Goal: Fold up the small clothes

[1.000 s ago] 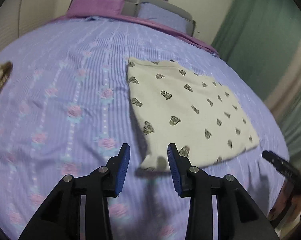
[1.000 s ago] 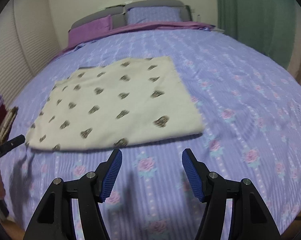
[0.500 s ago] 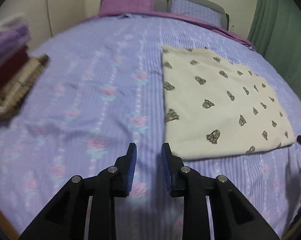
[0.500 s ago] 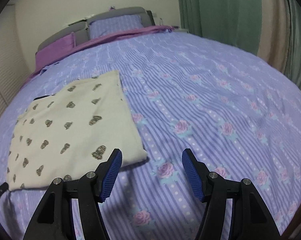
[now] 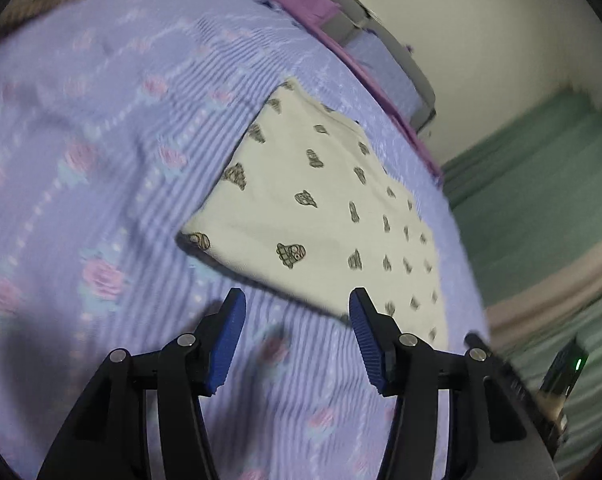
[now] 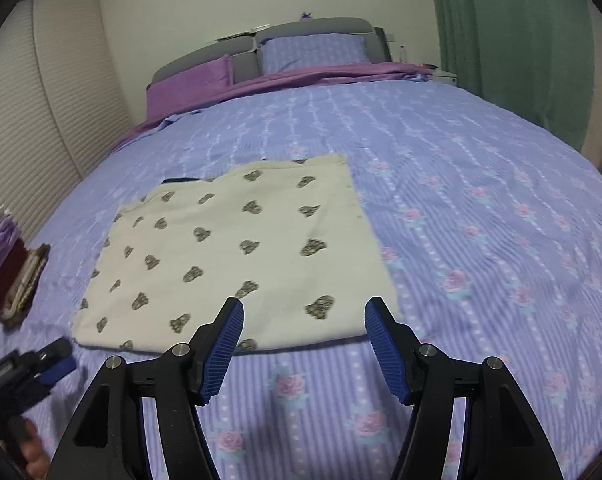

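Cream printed cloth folded flat on a lilac floral bedspread (image 6: 481, 168).

Left of the cream cloth (image 6: 237, 256), a stack of folded items (image 6: 5, 264), blurred, sits at the bed's edge beside a slatted wall. The left gripper (image 5: 297, 316), jaws just opening, holds nothing near the cloth's front edge; the right gripper (image 6: 303, 320) gapes empty over that edge. Beyond the cloth, purple pillows (image 6: 193, 84) and a grey headboard; right of it, green curtains (image 6: 513, 36).
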Tool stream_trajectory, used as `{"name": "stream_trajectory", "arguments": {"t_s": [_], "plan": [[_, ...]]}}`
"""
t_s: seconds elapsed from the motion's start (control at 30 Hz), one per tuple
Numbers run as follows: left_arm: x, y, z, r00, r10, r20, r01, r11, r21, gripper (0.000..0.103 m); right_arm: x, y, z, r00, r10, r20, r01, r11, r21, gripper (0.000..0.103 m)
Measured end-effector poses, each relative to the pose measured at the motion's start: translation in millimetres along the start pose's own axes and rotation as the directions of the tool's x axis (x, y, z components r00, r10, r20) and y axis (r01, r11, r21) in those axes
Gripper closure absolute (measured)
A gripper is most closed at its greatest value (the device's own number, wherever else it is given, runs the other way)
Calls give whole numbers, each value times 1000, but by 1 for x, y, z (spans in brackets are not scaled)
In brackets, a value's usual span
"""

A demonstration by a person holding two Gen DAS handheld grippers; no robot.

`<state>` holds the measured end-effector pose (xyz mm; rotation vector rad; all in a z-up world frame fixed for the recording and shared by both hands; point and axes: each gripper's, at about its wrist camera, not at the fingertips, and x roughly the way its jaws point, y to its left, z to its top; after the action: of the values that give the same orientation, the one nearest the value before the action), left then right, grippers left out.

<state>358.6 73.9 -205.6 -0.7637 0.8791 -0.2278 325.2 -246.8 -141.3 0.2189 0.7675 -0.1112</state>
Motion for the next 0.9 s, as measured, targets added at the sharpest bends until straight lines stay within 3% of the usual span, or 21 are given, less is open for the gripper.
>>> {"name": "stream_trajectory", "arguments": {"t_s": [0.2,0.57,0.73,0.9], "plan": [[16,18,2,999,-31,37,33,998,-53,51,10,10,-1,1000,23,-10,-23,1000,-4,39],[45,11,39,996,-61,65,59,998,32,59,39,42,0,998,43,-41,-45,997,-59,41],[46,-4,46,998,10,61,-18,991,130,82,52,58,1,996,62,-65,-68,994,-85,54],[33,-37,47,985,133,114,-162,938,307,86,63,71,2,991,103,-81,-112,987,-114,76]]}}
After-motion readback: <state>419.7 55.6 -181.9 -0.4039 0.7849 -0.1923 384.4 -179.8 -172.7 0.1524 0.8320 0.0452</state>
